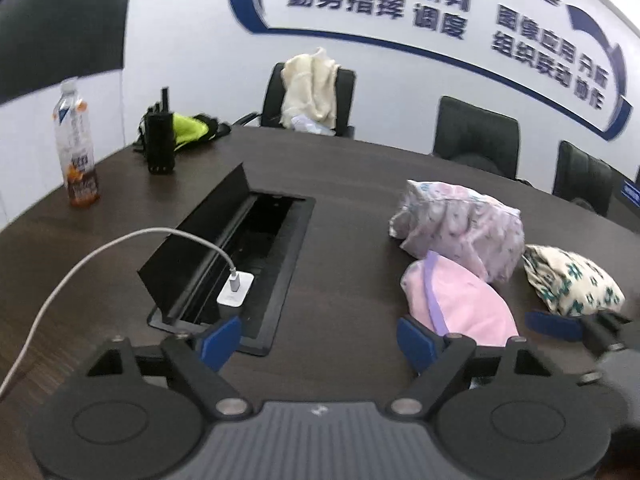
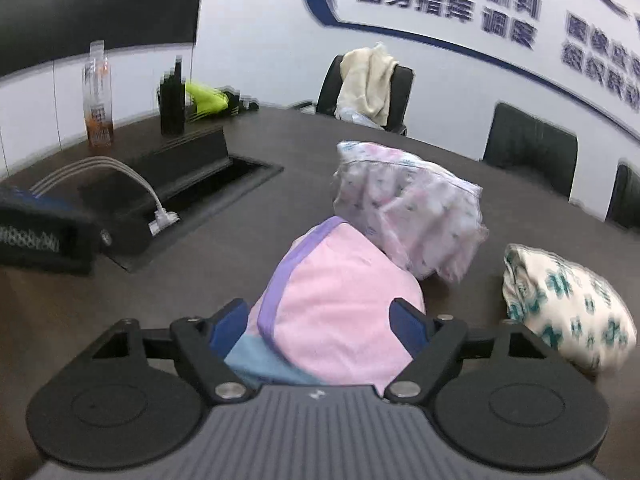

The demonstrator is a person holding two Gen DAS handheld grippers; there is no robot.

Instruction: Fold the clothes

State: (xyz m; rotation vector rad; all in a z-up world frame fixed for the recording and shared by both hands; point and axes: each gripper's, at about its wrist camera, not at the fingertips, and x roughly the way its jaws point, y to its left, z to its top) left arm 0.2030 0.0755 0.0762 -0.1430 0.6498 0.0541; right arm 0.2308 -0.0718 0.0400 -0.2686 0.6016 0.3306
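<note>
Your right tongs [image 2: 320,322] stand wide open with the pink garment [image 2: 340,292] bunched between their fingers, ungripped, purple band running away from you. Your left tongs [image 1: 320,338], open and empty, have it off their right finger.

Our left gripper [image 1: 318,340] hangs level and low, its blue-padded fingers [image 1: 220,340] spread wide apart with nothing between them. Both black linkage arms fan outward from the grey ribbed body. Off its right finger's side we catch a blue pad and black link of our right gripper [image 1: 576,330], close alongside, blurred. Over on our right gripper [image 2: 318,322], the fingers [image 2: 406,322] also stand wide, one pad either side of soft pink cloth, not pinching it. At its far left, our left gripper shows as a dark blurred block.
</note>
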